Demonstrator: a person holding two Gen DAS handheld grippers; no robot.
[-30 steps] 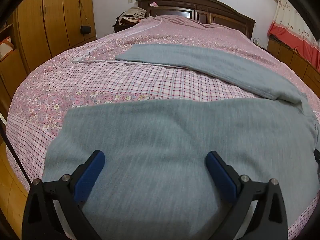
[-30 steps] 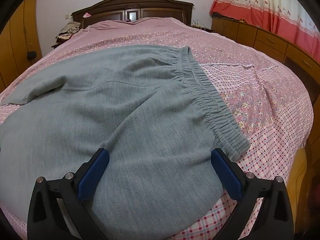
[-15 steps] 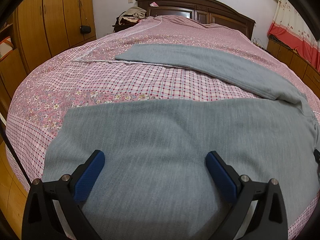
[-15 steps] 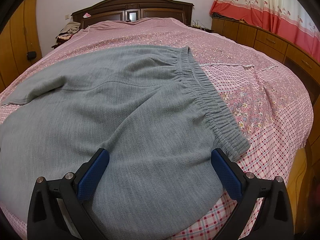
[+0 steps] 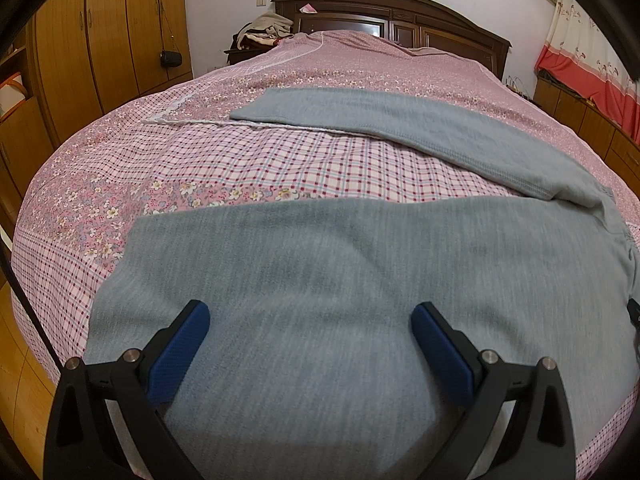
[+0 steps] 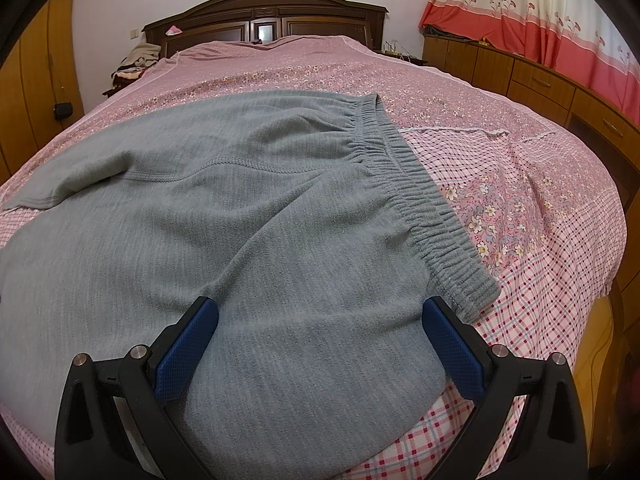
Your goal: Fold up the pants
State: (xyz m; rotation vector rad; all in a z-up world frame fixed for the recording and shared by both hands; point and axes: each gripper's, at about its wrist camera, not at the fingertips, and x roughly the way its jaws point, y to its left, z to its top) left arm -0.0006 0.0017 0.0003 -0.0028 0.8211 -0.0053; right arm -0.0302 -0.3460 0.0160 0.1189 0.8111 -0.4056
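The grey knitted fleece pants [image 5: 360, 264] lay flat on the pink floral-and-check bedspread [image 5: 248, 168], long axis running crosswise in front of you, the legs spreading out toward your left side and the gathered elastic waistband [image 6: 416, 196] at your right. The near leg stretched straight across just ahead of your left gripper [image 5: 310, 316]; the far leg angled away beyond it, toward the dark wooden headboard [image 5: 400, 12], its cuff end pointing left. You held that left gripper low over the near leg, aimed up the bed, its blue-padded fingers [image 5: 180, 348] spread wide with only grey cloth showing between them, nothing pinched. Whether the pads touched the fabric, you couldn't tell from here.

Your right gripper [image 6: 320, 316] hovered over the seat of the pants, likewise pointed toward the headboard, jaws wide apart and empty. The waistband ran away diagonally from just beside its right finger, the near corner of the band lying right at that fingertip. Checked spread showed beyond the hem to the right of it.
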